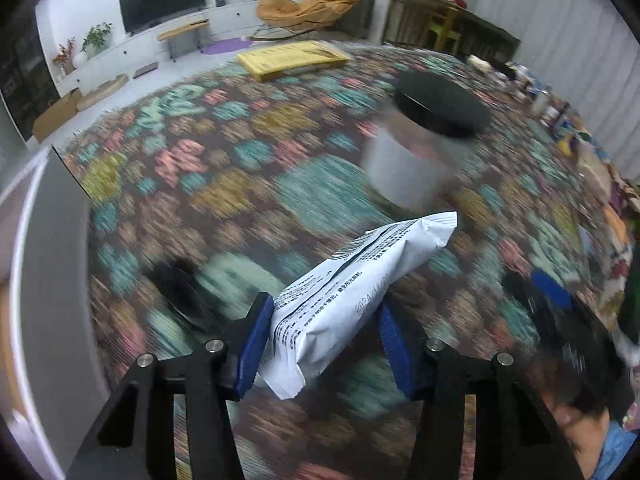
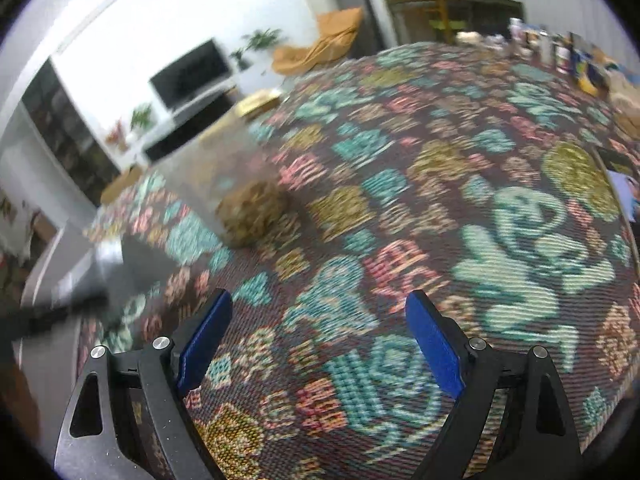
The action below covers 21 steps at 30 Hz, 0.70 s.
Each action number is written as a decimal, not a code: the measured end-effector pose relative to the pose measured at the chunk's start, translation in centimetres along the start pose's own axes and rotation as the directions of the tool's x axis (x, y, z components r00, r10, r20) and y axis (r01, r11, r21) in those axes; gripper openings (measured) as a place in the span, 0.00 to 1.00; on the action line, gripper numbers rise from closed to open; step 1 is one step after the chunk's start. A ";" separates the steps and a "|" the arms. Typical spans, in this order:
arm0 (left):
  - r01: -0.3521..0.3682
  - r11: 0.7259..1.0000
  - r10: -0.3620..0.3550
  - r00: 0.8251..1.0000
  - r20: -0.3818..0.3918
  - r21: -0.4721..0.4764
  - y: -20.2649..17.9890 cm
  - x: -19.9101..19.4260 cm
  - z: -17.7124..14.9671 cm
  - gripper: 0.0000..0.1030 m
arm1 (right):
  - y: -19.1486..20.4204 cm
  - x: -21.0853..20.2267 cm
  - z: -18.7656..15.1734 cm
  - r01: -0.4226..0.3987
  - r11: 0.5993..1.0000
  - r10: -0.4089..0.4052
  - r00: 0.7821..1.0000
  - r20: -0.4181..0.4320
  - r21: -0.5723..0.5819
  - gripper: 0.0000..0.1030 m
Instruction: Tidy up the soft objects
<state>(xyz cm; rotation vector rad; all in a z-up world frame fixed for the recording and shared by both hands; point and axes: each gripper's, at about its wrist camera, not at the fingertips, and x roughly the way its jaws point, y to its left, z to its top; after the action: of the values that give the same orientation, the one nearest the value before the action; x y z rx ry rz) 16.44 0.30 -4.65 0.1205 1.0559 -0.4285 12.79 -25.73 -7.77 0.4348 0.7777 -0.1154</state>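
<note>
- The patterned tablecloth [image 1: 248, 184], woven in teal, pink and mustard blotches on a dark ground, fills most of both wrist views and is blurred.
- A flat yellow package [image 1: 292, 59] lies at the far edge of the cloth, toward 12 o'clock in the left wrist view.
- A clear jar [image 1: 420, 152] with a black lid stands on the cloth at about 1 o'clock from the left gripper, just beyond the packet's far end.
- The white snack packet [image 1: 352, 296], printed with black text and a barcode, sits clamped between the blue pads of the left gripper [image 1: 326, 344]; its body slants up toward 1 o'clock.
- The right gripper [image 2: 320, 344] has its jaws wide apart over bare cloth, with nothing between the blue pads.
- A brownish rounded lump [image 2: 252, 212] lies on the cloth at about 11 o'clock from the right gripper, too blurred to identify.
- A cluttered row of small items [image 2: 560, 56] lines the far edge at 1 o'clock in the right wrist view.
</note>
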 end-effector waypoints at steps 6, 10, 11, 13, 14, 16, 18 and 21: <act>0.017 0.999 -0.017 1.000 -0.006 0.031 -5.4 1.5 -4.3 0.81 | -3.1 -2.7 0.9 0.035 0.989 -0.056 0.988 0.142 0.141 0.88; -0.088 0.995 0.090 0.995 0.045 -0.037 -3.3 -0.3 -6.6 0.83 | -3.3 -2.2 1.0 -0.029 0.988 0.011 0.992 0.126 0.149 0.88; -0.106 0.992 0.110 0.993 0.052 -0.074 -2.4 -0.8 -7.2 0.84 | -2.8 -1.8 1.0 -0.054 0.991 0.040 0.993 0.111 0.126 0.89; -0.131 0.984 0.139 0.989 0.057 -0.123 -1.0 -1.4 -8.5 0.88 | -0.3 -1.0 0.7 -0.147 0.989 0.145 0.988 0.059 0.024 0.89; -0.149 0.979 0.158 0.986 0.060 -0.136 -0.4 -1.6 -9.3 0.88 | 1.1 -0.9 0.5 -0.185 0.982 0.186 0.982 0.037 -0.031 0.89; -0.185 0.973 0.192 0.980 0.044 -0.135 0.5 -1.4 -10.9 0.88 | 4.6 -1.0 -0.5 -0.224 0.955 0.230 0.973 0.005 -0.195 0.89; -0.203 0.969 0.209 0.977 0.029 -0.142 1.0 -1.2 -12.3 0.88 | 7.5 -1.2 -1.8 -0.233 0.912 0.240 0.971 -0.021 -0.337 0.88; -0.203 0.966 0.209 0.978 0.022 -0.159 1.1 -1.2 -14.4 0.88 | 11.0 -0.6 -3.7 -0.221 0.839 0.216 0.974 -0.069 -0.498 0.88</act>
<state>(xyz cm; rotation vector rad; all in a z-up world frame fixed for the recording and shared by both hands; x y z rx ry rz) 4.57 5.92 -10.81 0.0813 1.0231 -0.1584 12.80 -14.24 -6.03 0.0211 0.7298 0.3038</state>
